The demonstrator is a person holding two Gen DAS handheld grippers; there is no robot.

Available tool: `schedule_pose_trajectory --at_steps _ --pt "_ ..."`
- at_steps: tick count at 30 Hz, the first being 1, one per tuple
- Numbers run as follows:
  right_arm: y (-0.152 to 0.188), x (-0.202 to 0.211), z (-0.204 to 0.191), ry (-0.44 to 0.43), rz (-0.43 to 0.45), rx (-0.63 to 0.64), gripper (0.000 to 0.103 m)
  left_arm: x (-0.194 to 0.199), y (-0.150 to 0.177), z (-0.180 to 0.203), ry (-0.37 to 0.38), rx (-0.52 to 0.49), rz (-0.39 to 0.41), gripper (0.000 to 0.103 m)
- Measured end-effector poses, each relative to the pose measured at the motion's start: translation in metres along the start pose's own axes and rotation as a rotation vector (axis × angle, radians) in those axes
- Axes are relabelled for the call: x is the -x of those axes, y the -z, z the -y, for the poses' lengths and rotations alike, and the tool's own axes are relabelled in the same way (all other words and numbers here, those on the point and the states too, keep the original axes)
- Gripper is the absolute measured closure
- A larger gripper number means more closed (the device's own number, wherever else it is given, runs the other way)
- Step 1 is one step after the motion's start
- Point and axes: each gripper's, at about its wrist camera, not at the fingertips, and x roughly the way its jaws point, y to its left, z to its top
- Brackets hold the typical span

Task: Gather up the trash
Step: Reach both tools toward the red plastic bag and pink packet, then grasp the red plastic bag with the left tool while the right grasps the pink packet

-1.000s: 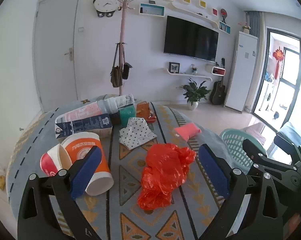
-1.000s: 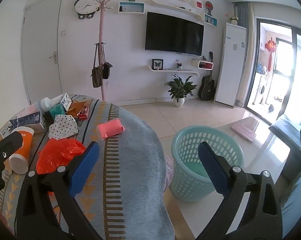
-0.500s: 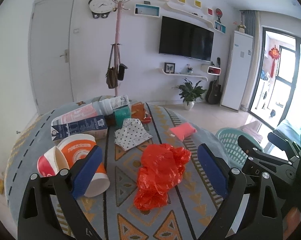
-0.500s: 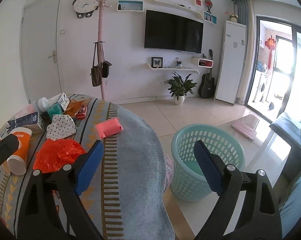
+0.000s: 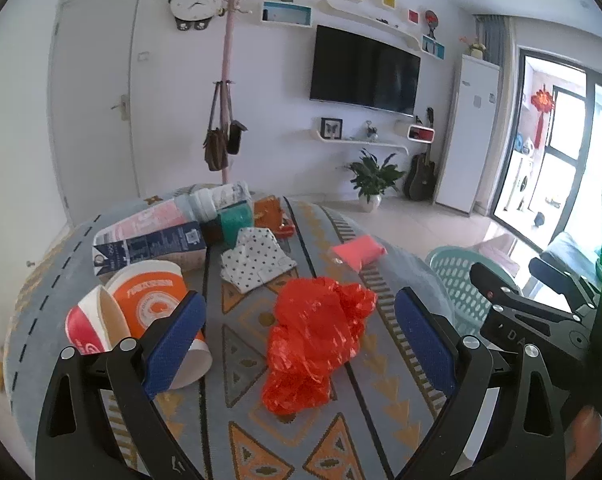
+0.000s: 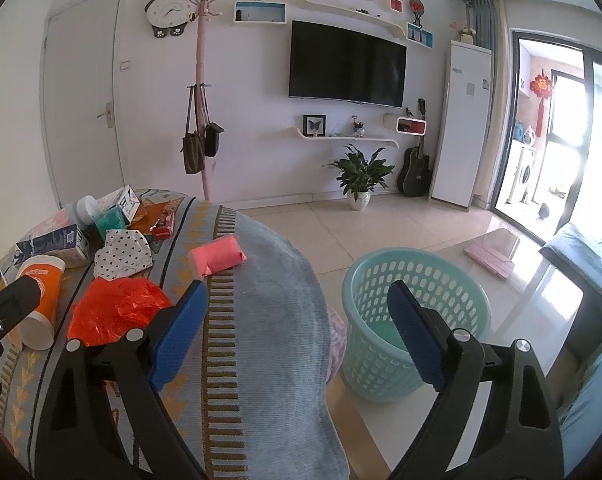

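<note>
Room: living room, patterned cloth-covered table [image 5: 261, 432]
Trash: crumpled red plastic bag [image 5: 317, 336] — now centred ahead
Left gripper [image 5: 301, 340]: wide open, empty, closing in
Right gripper [image 6: 297, 332]: open, empty
Bin: teal plastic basket [image 6: 413, 320] — beside table

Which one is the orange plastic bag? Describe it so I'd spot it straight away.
Start at the round table with the patterned grey cloth. Near its front edge, the left gripper hangs open, and the orange plastic bag lies between its blue pads. Unlike the stiff orange paper cup beside it, it is a crumpled, shiny, shapeless heap.
</note>
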Motion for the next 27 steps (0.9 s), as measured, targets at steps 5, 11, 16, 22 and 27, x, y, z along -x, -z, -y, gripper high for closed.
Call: schedule_pose_trajectory --at_steps 5,11,16,22,27 --pt "0.001 -0.007 0.002 -0.007 -0.016 -0.005 0.021 -0.012 0.002 -0.003 0.029 -0.011 -0.038 0.01" --pt "-0.009 -0.032 0.003 -0.125 -0.023 0.027 0.022 -0.058 0.005 -0.001 0.075 -0.05 -0.175 0.01" --pt "-0.032 -0.07 -0.009 -0.196 -0.034 0.078 0.022 -0.093 0.009 0.001 0.041 -0.07 -0.248 0.017" --pt "-0.044 -0.124 -0.03 -0.269 -0.12 0.11 0.022 -0.117 0.019 0.001 0.052 -0.062 -0.327 0.047" --pt "-0.044 -0.164 -0.04 -0.299 -0.219 0.101 0.022 -0.12 0.023 -0.002 0.061 -0.047 -0.325 0.058"
